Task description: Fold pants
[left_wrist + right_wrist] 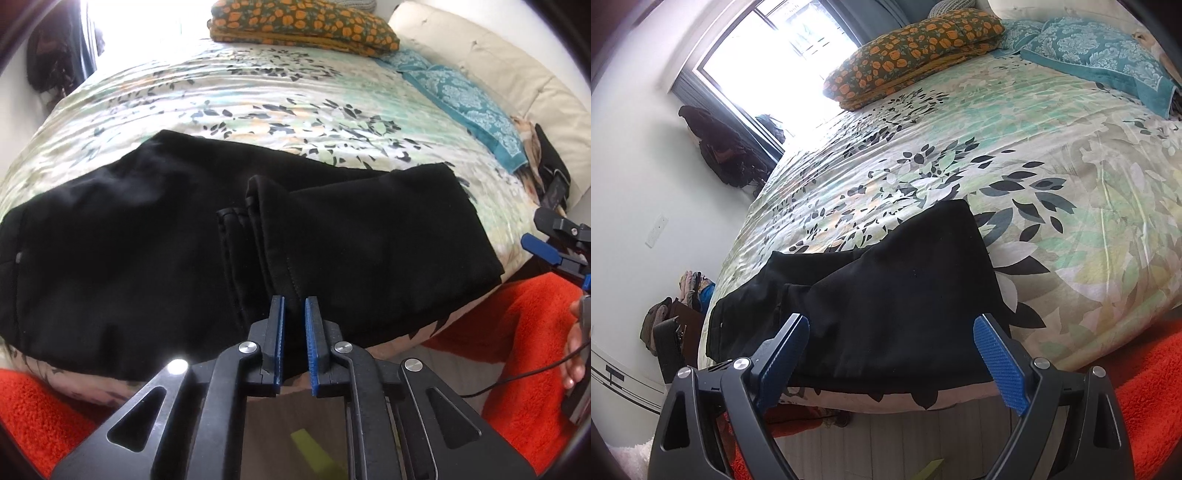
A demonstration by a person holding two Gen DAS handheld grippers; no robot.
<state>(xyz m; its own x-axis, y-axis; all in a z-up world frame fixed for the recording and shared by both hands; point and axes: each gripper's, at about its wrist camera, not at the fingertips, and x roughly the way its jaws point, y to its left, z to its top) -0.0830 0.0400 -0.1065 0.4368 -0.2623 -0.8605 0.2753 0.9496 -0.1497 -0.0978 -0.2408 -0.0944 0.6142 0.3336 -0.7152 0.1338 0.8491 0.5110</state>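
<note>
Black pants [147, 236] lie across the near edge of a bed with a leaf-print cover [258, 96]. The leg ends are folded back over the middle, hems [255, 221] near the centre. My left gripper [294, 306] hovers just above the pants' near edge, its blue pads a narrow gap apart with nothing between them. My right gripper [890, 328] is wide open and empty, in front of the folded end of the pants [886, 295]. It also shows at the right edge of the left wrist view [546, 240].
An orange-flowered pillow [303, 26] and a teal pillow [461, 96] lie at the far end of the bed. A red rug [517, 332] covers the floor below. A window [783, 44] and hung bags [716, 147] are on the left wall.
</note>
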